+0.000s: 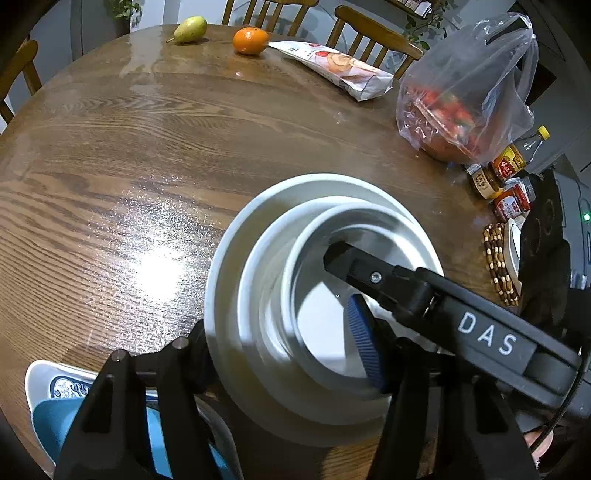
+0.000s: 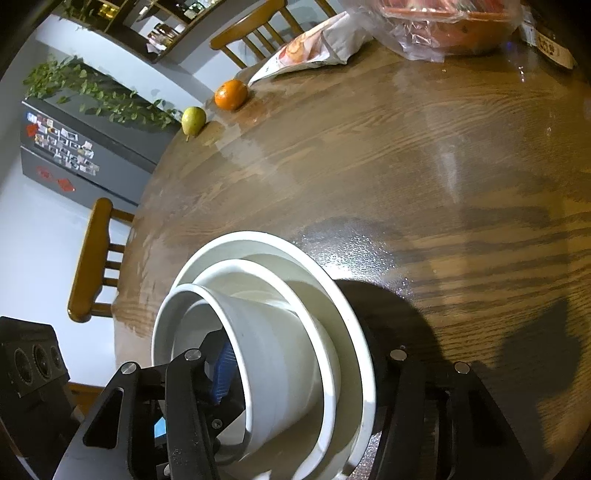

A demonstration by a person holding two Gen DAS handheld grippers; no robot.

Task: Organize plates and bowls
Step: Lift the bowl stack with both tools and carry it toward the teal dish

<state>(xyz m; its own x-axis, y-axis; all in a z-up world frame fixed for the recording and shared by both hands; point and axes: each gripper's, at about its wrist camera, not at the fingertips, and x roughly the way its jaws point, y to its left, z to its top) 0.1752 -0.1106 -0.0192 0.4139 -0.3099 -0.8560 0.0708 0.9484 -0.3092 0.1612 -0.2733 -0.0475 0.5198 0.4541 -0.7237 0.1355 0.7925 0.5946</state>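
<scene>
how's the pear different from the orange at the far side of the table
The pear is yellow-green; the orange is bright orange. The pear tapers to a narrow stem end and lies on its side; the orange is round. In the left wrist view the pear lies left of the orange, which sits near a snack packet. Both are whole fruit resting apart on the wooden table.

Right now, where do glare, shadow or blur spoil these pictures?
Left wrist view: strong lamp glare on the table left of the white bowls, whose near rims look smeared. Right wrist view: dark shadows fall right of the bowls; the fisheye bends the table edge.
</scene>
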